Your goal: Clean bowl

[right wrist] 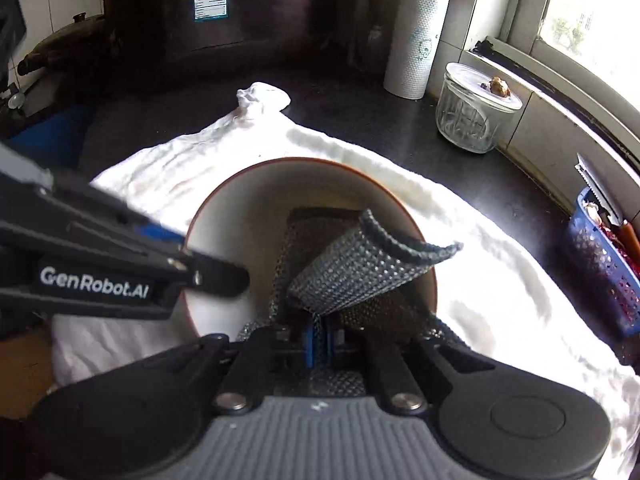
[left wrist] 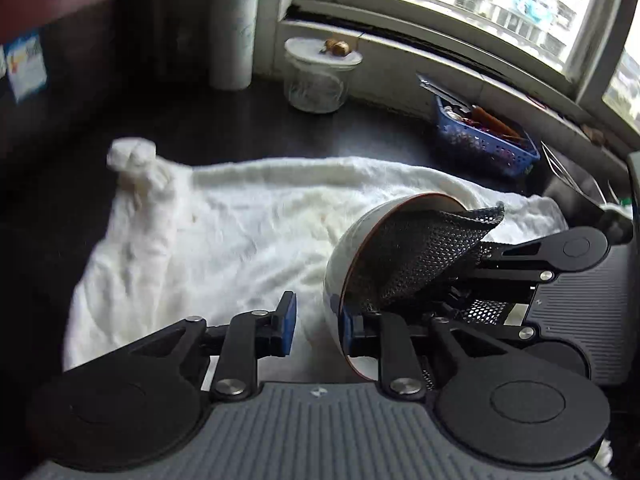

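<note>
A white bowl [left wrist: 348, 240] with a brown rim is tipped on its side over a white towel [left wrist: 224, 220]. My left gripper [left wrist: 318, 326] is open: its right finger sits inside the bowl's rim and its left finger stands apart outside, so the wall lies between them without being clamped. My right gripper [right wrist: 318, 340] is shut on a dark mesh cloth [right wrist: 360, 268] and holds it inside the bowl [right wrist: 240, 208]. The cloth also shows in the left wrist view [left wrist: 420, 256]. The left gripper's finger [right wrist: 216, 276] reaches over the bowl's rim in the right wrist view.
On the dark counter stand a paper towel roll [left wrist: 234, 32], a lidded glass jar [left wrist: 318, 74] and a blue basket of utensils [left wrist: 484, 140] under the window. A dark red appliance [right wrist: 224, 8] stands at the back. The towel [right wrist: 500, 264] covers the middle of the counter.
</note>
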Tool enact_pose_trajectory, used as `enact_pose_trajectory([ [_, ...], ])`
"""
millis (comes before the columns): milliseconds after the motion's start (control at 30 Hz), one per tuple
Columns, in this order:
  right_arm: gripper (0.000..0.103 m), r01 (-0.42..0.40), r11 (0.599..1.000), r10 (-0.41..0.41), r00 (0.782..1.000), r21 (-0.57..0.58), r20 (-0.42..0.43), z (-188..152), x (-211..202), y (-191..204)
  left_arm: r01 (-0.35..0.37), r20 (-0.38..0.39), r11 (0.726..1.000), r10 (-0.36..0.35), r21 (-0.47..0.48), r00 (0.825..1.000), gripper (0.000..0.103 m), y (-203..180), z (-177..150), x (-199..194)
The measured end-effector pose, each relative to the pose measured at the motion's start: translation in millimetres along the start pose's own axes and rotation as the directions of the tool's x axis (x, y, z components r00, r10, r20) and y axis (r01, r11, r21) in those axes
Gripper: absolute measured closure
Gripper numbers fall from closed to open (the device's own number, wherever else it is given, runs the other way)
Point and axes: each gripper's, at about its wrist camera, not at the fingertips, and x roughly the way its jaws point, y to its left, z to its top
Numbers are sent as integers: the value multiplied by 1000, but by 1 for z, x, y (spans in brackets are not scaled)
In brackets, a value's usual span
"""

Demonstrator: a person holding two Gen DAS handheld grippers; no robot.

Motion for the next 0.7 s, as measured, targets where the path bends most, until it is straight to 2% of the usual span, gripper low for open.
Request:
enact_pose_trajectory([
  [33,97,12,1000,-12,1000,-11,2,0,0,-1,-24,21,996,23,82,1000,80,-7,2,0],
  [100,98,24,999,-23,1000,-27,5,0,1,-3,-27,33,988,22,155,999,93,-12,3,2],
  [200,98,33,999,-33,999,-27,11,3,0,-6,64,5,997,-64,-33,998,95,7,1,8],
  [267,98,15,1000,-15,1000,5,13,3,0,-10,112,10,977,-112,-179,994,94,21,-6,9],
  [300,98,8,1000,-8,1000,10,12,3,1,-10,135,0,950,-141,-280,990,94,30,-11,11],
  [367,98,-17,999,17,1000,32,10,2,2,-9,161,4,885,-177,-436,984,93,41,-23,14],
  [433,98,-61,994,60,998,89,7,2,2,-10,194,18,811,-221,-552,975,92,52,-34,17],
  [467,98,-82,990,81,997,117,6,3,3,-11,211,27,760,-247,-615,969,91,59,-40,20],
  [500,98,-102,984,102,995,147,7,3,4,-12,231,38,678,-287,-698,957,91,68,-49,24],
  [533,98,-122,977,122,992,176,9,4,5,-13,241,46,623,-312,-745,949,91,73,-55,27],
  [567,98,-136,971,137,990,194,10,5,5,-14,248,55,582,-329,-774,943,90,76,-60,30],
  [633,98,-162,961,164,986,223,9,7,5,-14,267,91,453,-373,-851,924,90,83,-74,36],
  [700,97,-169,959,172,985,228,7,9,5,-12,274,109,390,-395,-879,912,89,84,-81,39],
])
